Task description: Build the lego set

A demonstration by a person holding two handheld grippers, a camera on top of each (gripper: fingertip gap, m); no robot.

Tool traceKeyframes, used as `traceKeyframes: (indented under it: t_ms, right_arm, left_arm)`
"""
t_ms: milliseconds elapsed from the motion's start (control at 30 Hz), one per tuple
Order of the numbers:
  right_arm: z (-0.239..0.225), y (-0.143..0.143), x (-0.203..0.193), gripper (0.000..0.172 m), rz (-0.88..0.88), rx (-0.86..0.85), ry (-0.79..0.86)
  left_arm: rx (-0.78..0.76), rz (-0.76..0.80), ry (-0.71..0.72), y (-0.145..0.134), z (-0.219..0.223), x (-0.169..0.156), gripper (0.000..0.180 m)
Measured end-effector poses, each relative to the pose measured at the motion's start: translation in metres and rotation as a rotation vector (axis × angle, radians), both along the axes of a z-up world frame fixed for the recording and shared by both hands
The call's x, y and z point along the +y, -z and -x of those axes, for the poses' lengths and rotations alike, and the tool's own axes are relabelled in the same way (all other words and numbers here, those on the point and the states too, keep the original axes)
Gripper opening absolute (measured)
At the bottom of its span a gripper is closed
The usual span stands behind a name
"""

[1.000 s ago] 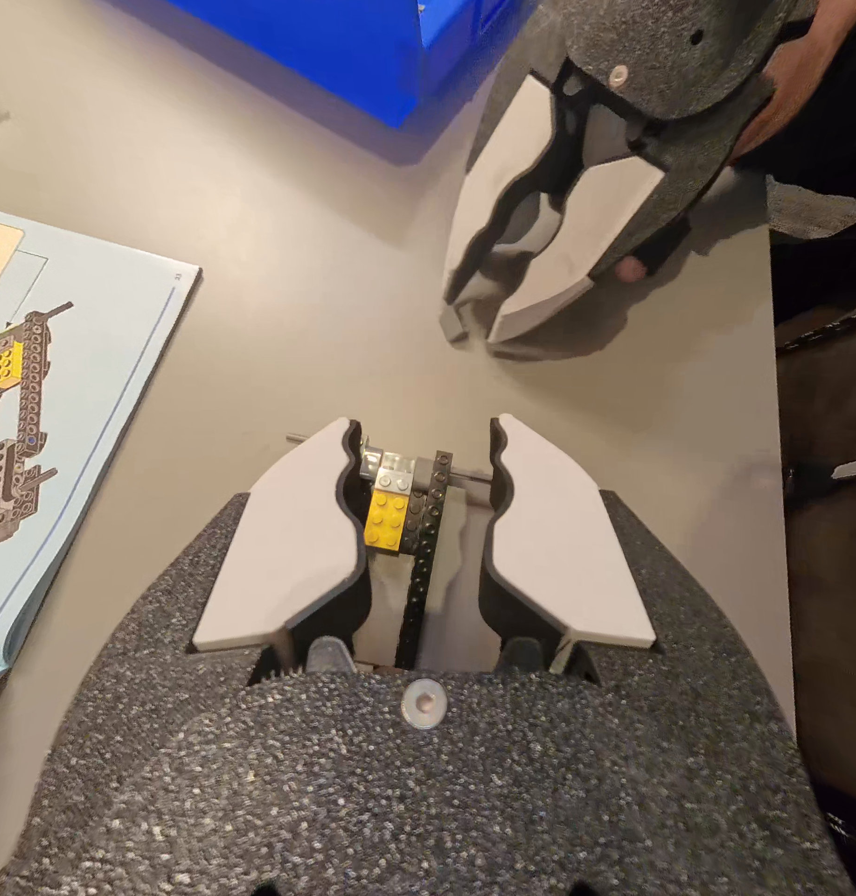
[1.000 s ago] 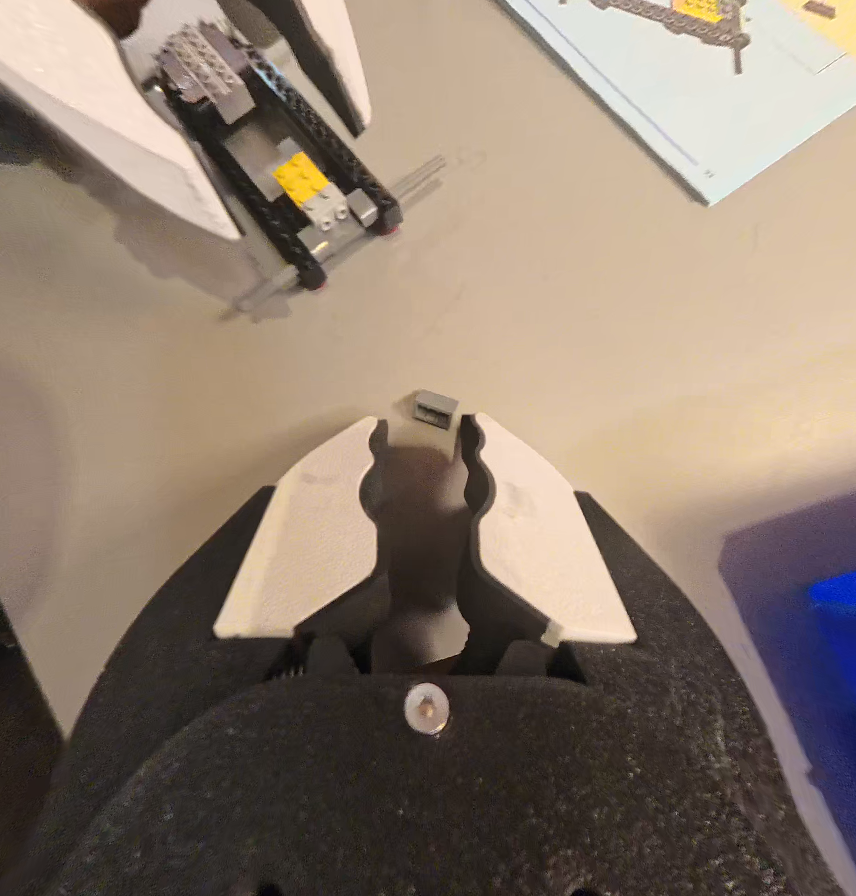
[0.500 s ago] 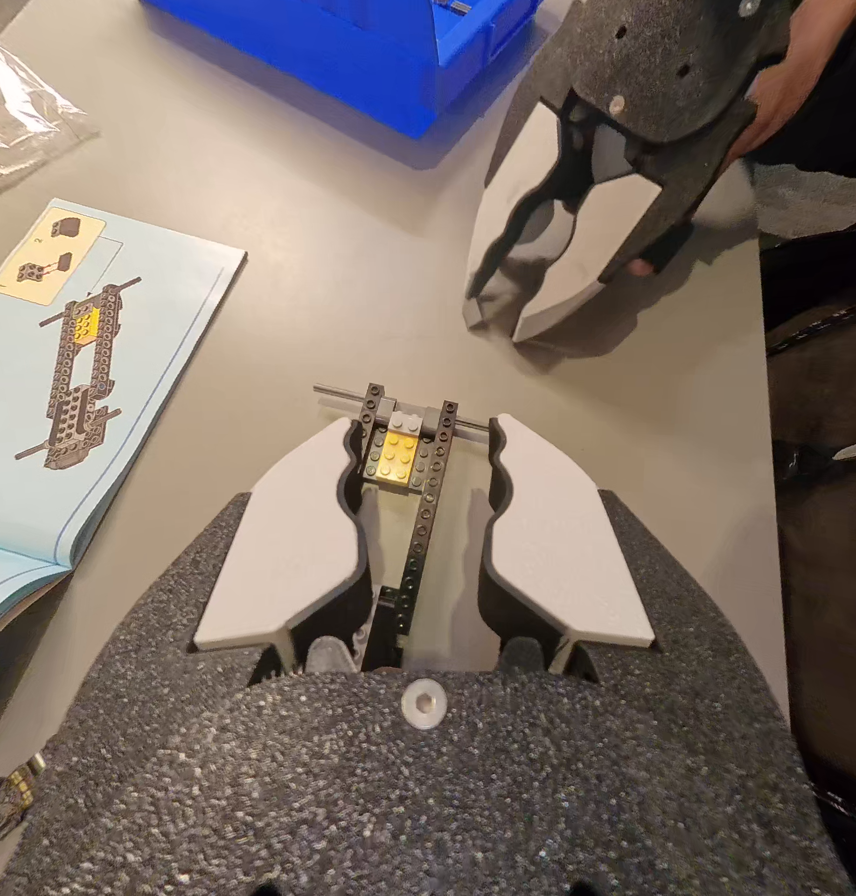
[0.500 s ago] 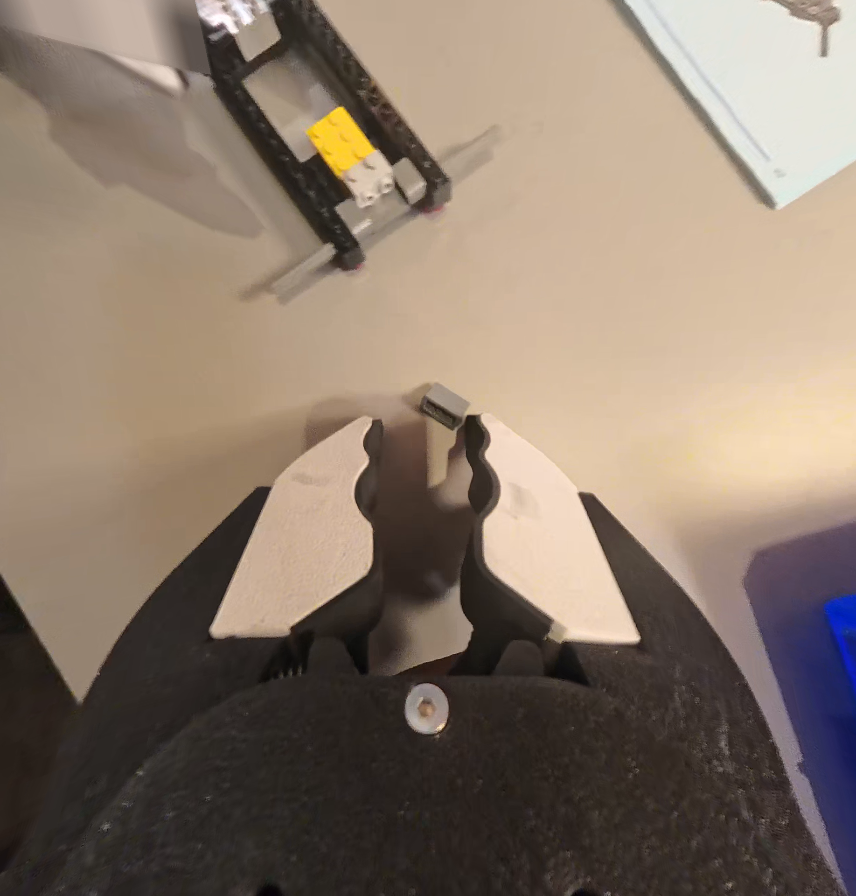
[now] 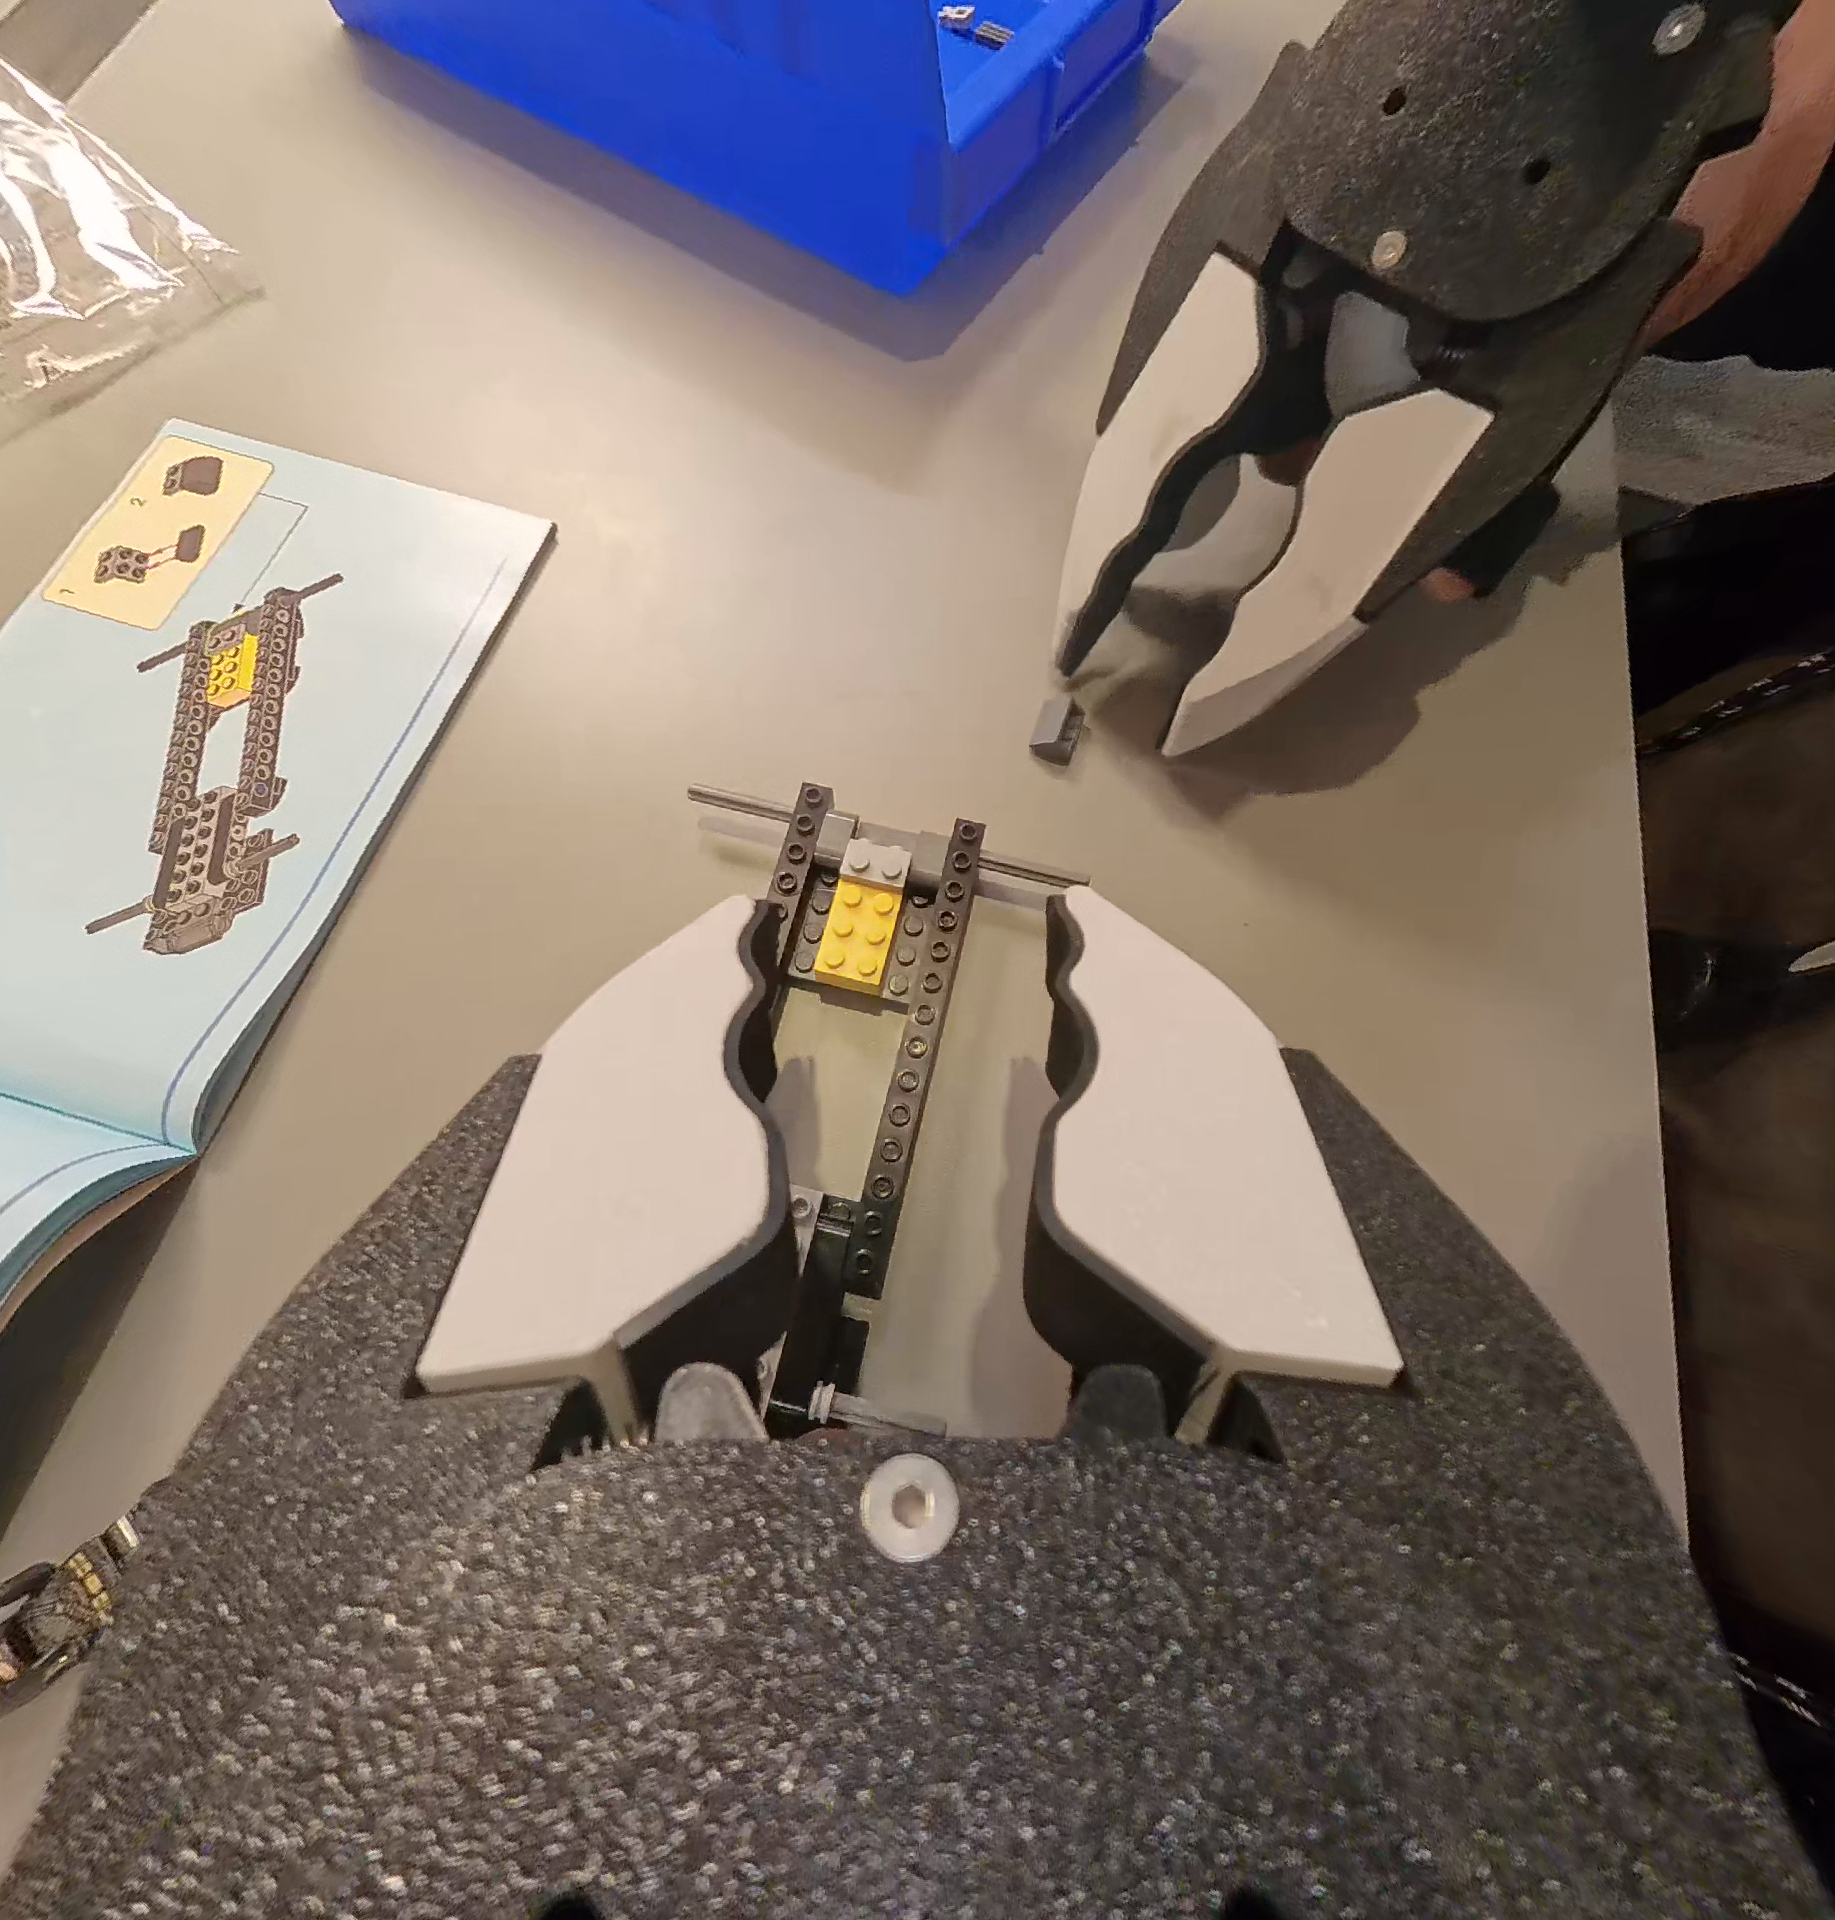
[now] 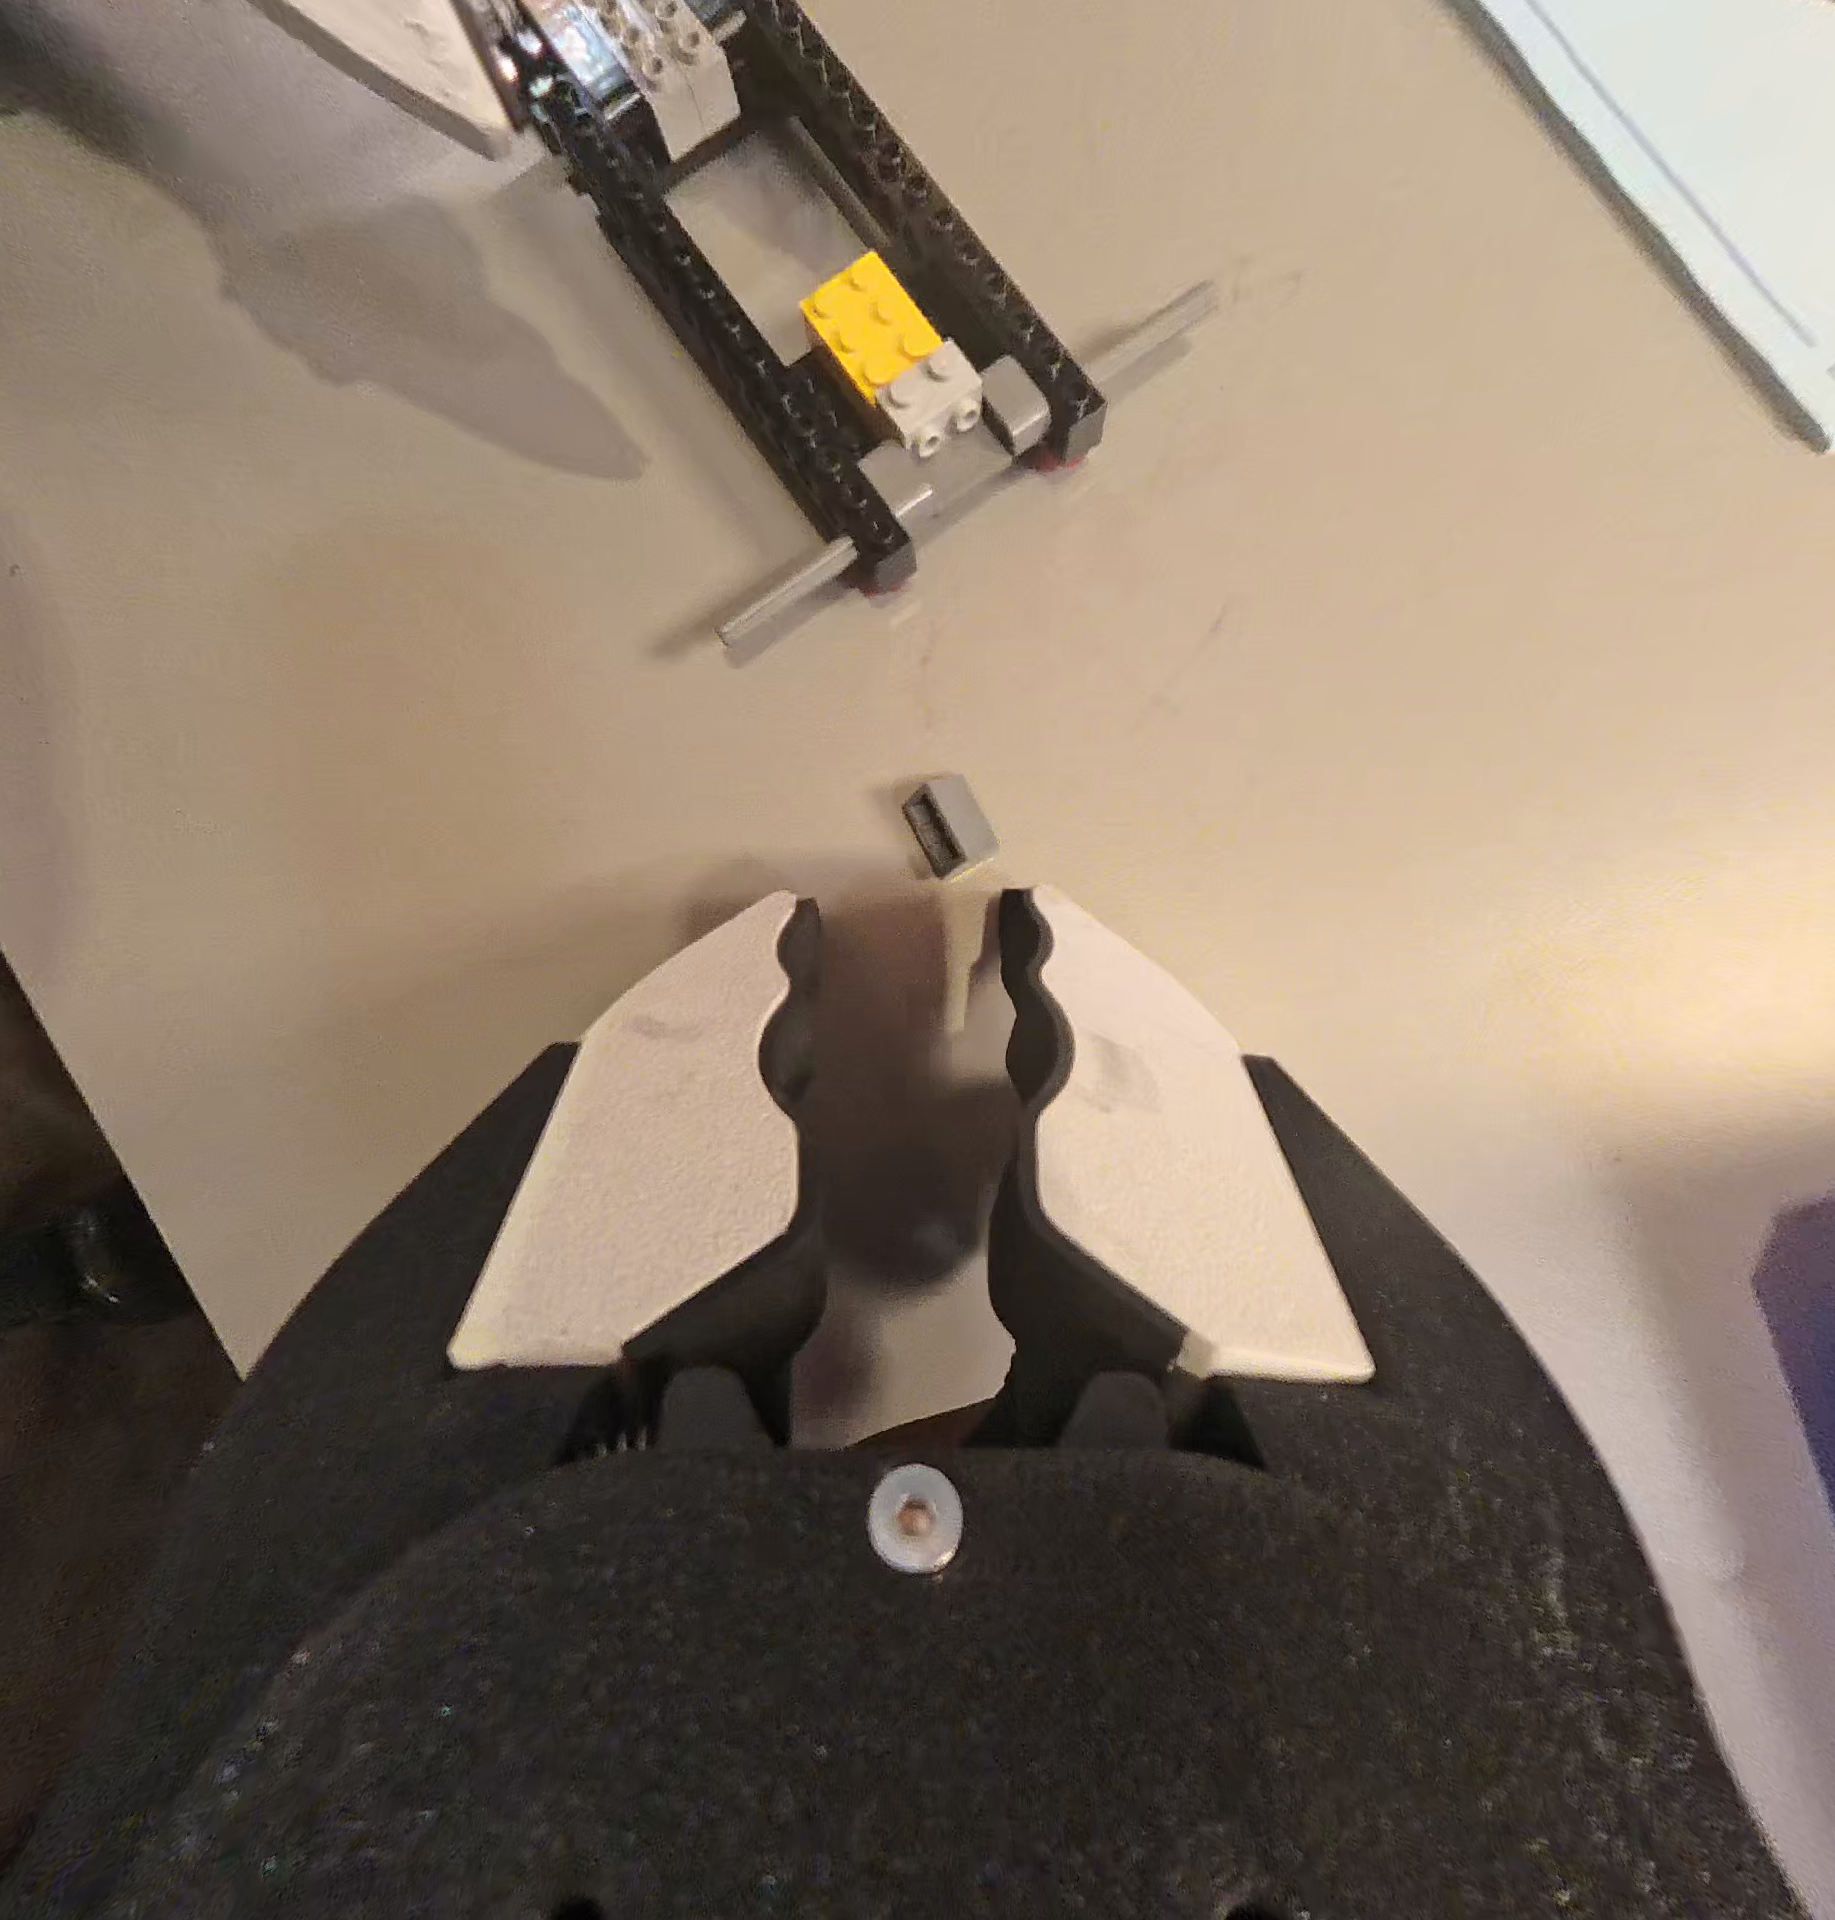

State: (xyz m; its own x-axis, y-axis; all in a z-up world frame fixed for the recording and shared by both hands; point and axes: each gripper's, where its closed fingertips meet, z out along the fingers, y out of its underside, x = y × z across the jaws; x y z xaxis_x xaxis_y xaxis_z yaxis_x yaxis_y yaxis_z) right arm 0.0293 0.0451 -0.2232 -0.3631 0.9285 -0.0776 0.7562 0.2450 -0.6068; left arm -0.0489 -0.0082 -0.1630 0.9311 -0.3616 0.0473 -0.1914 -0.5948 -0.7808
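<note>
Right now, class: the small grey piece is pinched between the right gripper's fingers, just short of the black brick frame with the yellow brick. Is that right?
Not quite. The small grey piece lies loose on the table, just beyond the right gripper's open fingers, as the right wrist view shows. It does sit just short of the black brick frame with the yellow brick.

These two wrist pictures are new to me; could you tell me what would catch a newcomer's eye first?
Probably the yellow brick on the black brick frame, which lies on the table between the open left gripper's fingers. Next, the small grey piece lying loose just ahead of the open right gripper, and the blue bin beyond.
</note>
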Motion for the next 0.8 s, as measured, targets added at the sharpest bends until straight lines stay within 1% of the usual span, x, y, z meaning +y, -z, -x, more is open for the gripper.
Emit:
traceKeyframes:
  t_ms: [200,367,500,633,733,800]
  right_arm:
    - [0.005,0.001,-0.014,0.035,-0.05,0.026,-0.045]
    - [0.012,-0.007,0.0,0.032,-0.174,0.081,-0.079]
    - [0.014,-0.004,-0.007,0.026,-0.147,0.043,-0.158]
    - [0.019,0.003,-0.007,0.011,-0.177,0.009,-0.188]
    - [0.02,0.003,-0.009,0.01,-0.155,0.006,-0.205]
    - [0.02,0.001,-0.012,0.009,-0.087,0.002,-0.196]
  left_arm:
    - [0.007,-0.006,0.007,-0.001,-0.002,0.0,0.049]
    - [0.018,-0.001,0.005,0.001,-0.001,0.0,0.049]
    - [0.029,0.001,0.009,0.002,-0.002,0.001,0.049]
    - [0.039,-0.009,0.022,0.001,-0.005,0.001,0.049]
    - [0.061,-0.027,0.054,0.002,-0.009,0.001,0.049]
    - [0.074,-0.031,0.081,0.004,-0.014,0.002,0.049]
